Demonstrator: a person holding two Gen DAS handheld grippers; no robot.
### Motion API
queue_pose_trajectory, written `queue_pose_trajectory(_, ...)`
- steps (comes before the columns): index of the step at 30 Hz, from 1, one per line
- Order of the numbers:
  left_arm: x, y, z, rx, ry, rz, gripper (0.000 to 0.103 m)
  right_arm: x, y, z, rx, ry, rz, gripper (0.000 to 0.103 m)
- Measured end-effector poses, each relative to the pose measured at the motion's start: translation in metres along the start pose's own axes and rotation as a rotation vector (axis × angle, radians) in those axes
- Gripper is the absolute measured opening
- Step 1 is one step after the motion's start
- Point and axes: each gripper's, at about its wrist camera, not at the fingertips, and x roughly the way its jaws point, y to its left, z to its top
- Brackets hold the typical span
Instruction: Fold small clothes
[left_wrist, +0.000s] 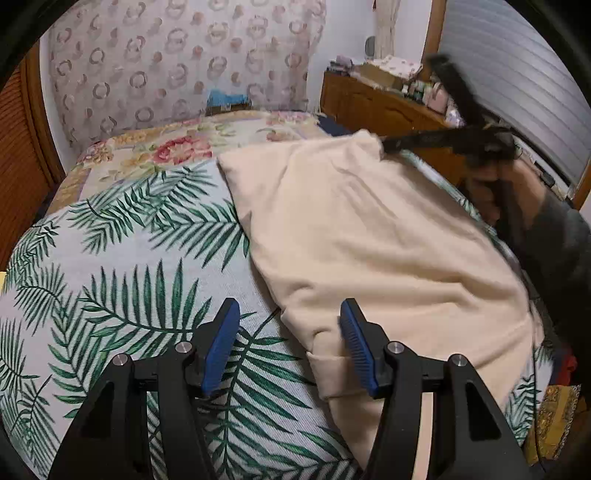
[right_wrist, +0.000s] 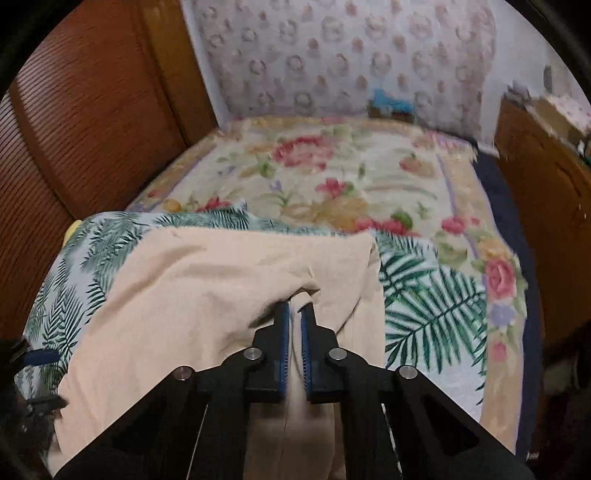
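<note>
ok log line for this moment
left gripper: open, empty | right gripper: shut on cream cotton garment | surface: palm-leaf print sheet

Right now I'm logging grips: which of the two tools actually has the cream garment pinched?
The right tool: its blue pads are closed on a fold of the cream garment. The left tool stands open, nothing between its pads.

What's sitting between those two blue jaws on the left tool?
Nothing is gripped: in the left wrist view the left gripper stands open over the palm-leaf sheet, with the cream garment's edge just inside.
</note>
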Motion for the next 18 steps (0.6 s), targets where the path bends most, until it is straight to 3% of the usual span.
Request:
queue_pose_trajectory(6, 0.012, -0.001, -0.006, 0.018, 0.007, 0.013, 0.059, -0.037, -0.024, -0.01, 0.09, -0.119, 0.046, 0.004)
queue_pose_trajectory(12, 0.012, -0.004, -0.007, 0.024, 0.0, 0.026, 0.061, -0.045, -0.057, -0.025, 0.213, -0.122, -0.05, 0.004)
queue_pose_trajectory(15, 0.012, -0.006, -0.008, 0.021, 0.0, 0.022, 0.061, -0.041, -0.058, -0.025, 0.226, -0.102, -0.054, 0.005)
queue_pose_trajectory(18, 0.013, -0.004, -0.007, 0.022, 0.0, 0.024, 0.061, -0.041, -0.044, -0.018, 0.163, -0.085, -0.132, 0.023)
